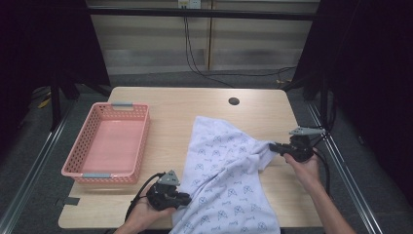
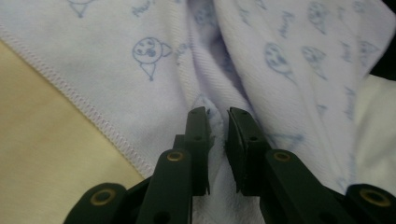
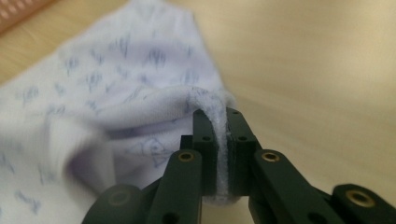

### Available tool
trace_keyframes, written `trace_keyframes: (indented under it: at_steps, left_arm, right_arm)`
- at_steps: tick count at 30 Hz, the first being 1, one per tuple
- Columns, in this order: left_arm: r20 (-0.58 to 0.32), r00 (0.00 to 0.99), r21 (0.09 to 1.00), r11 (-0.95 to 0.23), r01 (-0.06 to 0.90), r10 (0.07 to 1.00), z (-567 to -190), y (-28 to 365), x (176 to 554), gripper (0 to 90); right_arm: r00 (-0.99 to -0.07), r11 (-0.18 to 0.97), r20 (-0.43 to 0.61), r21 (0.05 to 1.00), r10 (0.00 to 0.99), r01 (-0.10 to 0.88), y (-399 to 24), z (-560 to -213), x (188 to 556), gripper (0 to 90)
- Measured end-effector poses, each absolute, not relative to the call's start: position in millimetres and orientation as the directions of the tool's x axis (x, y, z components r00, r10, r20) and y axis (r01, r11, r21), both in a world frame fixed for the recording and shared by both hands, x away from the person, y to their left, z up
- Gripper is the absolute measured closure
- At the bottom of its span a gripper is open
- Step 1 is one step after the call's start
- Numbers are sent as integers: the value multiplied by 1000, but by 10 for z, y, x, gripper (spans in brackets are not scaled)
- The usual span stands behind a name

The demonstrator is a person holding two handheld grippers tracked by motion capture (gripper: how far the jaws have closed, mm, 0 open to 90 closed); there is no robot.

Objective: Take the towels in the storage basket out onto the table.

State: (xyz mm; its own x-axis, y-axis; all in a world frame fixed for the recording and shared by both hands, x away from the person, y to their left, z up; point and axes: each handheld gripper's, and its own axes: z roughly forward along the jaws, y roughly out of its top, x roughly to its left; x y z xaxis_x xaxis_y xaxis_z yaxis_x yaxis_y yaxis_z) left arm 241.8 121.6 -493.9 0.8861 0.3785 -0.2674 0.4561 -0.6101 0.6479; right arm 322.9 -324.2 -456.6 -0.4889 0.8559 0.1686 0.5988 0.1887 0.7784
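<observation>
A pale lilac cloth (image 1: 224, 170) printed with small blue figures lies spread over the middle and front of the wooden table (image 1: 170, 102), hanging past the front edge. My left gripper (image 1: 187, 199) is at the cloth's front left side. In the left gripper view its jaws (image 2: 218, 116) are pinched on a raised fold of the cloth (image 2: 280, 56). My right gripper (image 1: 272, 146) is at the cloth's right corner, which is pulled out to a point. In the right gripper view it (image 3: 217, 116) is shut on the hemmed edge of the cloth (image 3: 116, 93), lifted slightly off the table.
A pink plastic basket (image 1: 73, 168) stands on the left of the table with nothing in it. A round cable hole (image 1: 234, 101) sits near the far edge. Bare wood lies between basket and cloth and right of the right gripper.
</observation>
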Motion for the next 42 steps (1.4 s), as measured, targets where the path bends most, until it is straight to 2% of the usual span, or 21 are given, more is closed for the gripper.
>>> trace_keyframes:
  at_steps: [3,5,7,8,11,15,19,22,24,25,27,30,35,39,40,42]
  left_arm:
    - [-292,898,632,-639,439,328,-4921,1194,2282,748]
    - [-267,912,655,-636,408,311,-4920,1136,2170,726]
    - [-290,908,664,-619,419,304,-4898,1137,2203,722]
    - [-281,902,701,-572,426,327,-4851,1157,2287,718]
    - [-266,899,738,-526,421,347,-4762,1174,2427,704]
    - [-236,869,756,-480,445,435,-4740,1076,2704,663]
    - [-208,855,757,-476,448,475,-4818,960,2945,654]
    - [-230,849,729,-494,474,475,-4909,892,3006,668]
    - [-223,874,682,-572,456,432,-4979,864,2897,699]
    - [-212,879,696,-565,443,428,-4992,879,2831,700]
    - [-228,875,688,-566,455,426,-4981,898,2791,712]
    - [-254,876,677,-571,463,410,-4974,977,2687,713]
    - [-247,888,675,-589,445,388,-4960,990,2564,707]
    - [-265,887,678,-581,451,378,-4969,1009,2599,682]
    - [-265,887,678,-581,451,378,-4969,1009,2599,679]
    - [-258,880,680,-572,459,399,-4967,1015,2610,663]
  right_arm:
    - [-544,185,160,831,824,525,-3063,-4245,3225,854]
    - [-562,178,170,841,810,511,-3011,-4183,3203,855]
    - [-684,241,157,861,712,448,-2660,-4066,2990,856]
    - [-721,248,175,863,670,441,-2549,-4099,2892,856]
    - [-774,292,189,851,605,436,-2359,-4243,2695,856]
    - [-812,388,238,784,533,485,-2164,-4608,2457,856]
    - [-819,455,237,734,523,503,-2131,-4794,2338,852]
    - [-818,480,231,713,527,511,-2230,-4840,2275,822]
    - [-816,490,230,702,531,517,-2280,-4863,2228,705]
    - [-815,498,223,697,535,517,-2307,-4852,2205,656]
    - [-811,465,224,724,541,510,-2389,-4753,2167,607]
    - [-799,402,223,770,559,496,-2520,-4578,2187,601]
    - [-753,334,205,801,626,496,-2617,-4418,2507,603]
    - [-723,339,209,776,659,533,-2493,-4513,2880,578]
    - [-723,339,209,776,659,533,-2493,-4513,2880,578]
    - [-711,360,230,735,665,574,-2371,-4685,3068,529]
